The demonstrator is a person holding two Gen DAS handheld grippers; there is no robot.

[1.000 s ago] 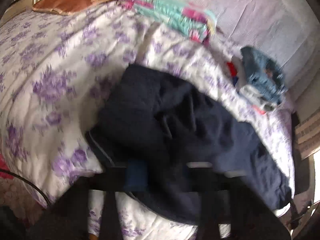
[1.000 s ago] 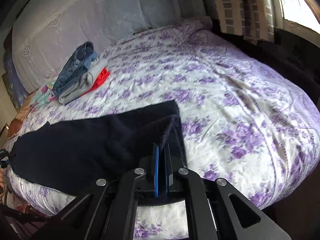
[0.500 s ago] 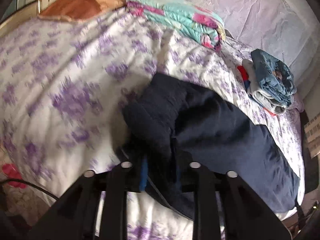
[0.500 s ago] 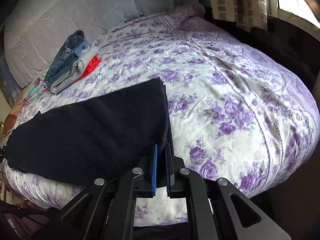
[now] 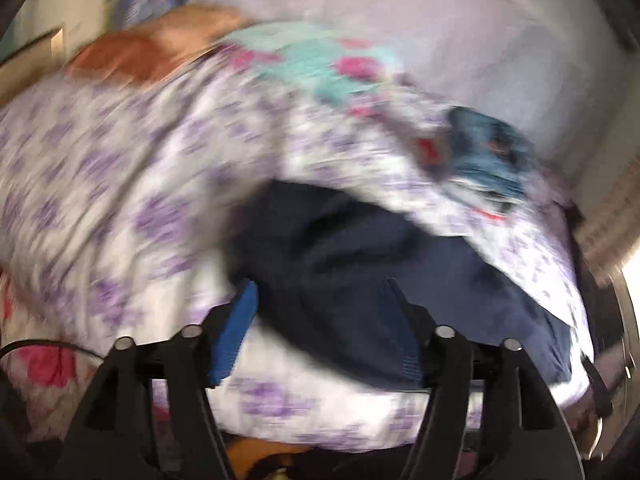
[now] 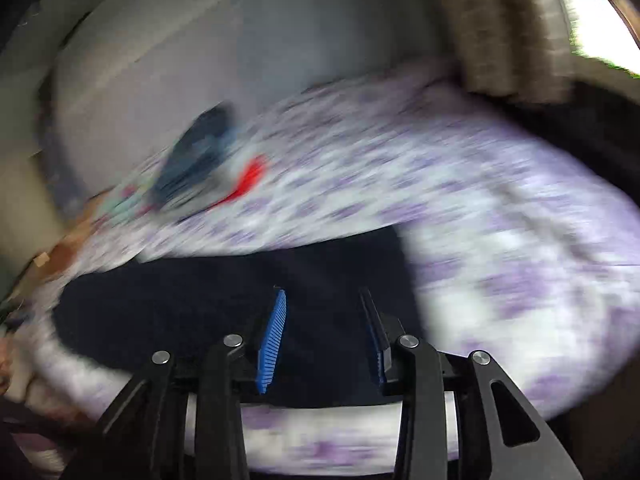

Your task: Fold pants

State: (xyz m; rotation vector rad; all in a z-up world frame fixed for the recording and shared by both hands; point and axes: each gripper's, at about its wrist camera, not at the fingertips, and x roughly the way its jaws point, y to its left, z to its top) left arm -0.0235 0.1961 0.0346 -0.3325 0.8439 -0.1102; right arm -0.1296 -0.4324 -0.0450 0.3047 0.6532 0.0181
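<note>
Dark navy pants (image 5: 360,264) lie spread along the near edge of a bed with a purple-flowered white cover (image 5: 120,184); they also show in the right wrist view (image 6: 224,304). My left gripper (image 5: 318,292) is open, its blue pads (image 5: 236,328) apart over the bunched left end of the pants. My right gripper (image 6: 322,300) is open over the right end of the pants, blue pads (image 6: 274,336) apart and empty. Both views are motion-blurred.
A stack of folded clothes, blue denim on top with red beneath (image 5: 484,148), sits further back on the bed; it also shows in the right wrist view (image 6: 200,160). A teal-and-pink folded quilt (image 5: 320,64) and an orange pillow (image 5: 132,56) lie at the far left. Curtains and a window (image 6: 520,32) are at the right.
Both grippers have opened and let go of the pants, which now lie on the bed. Both cameras are moving fast, blurring the views.
</note>
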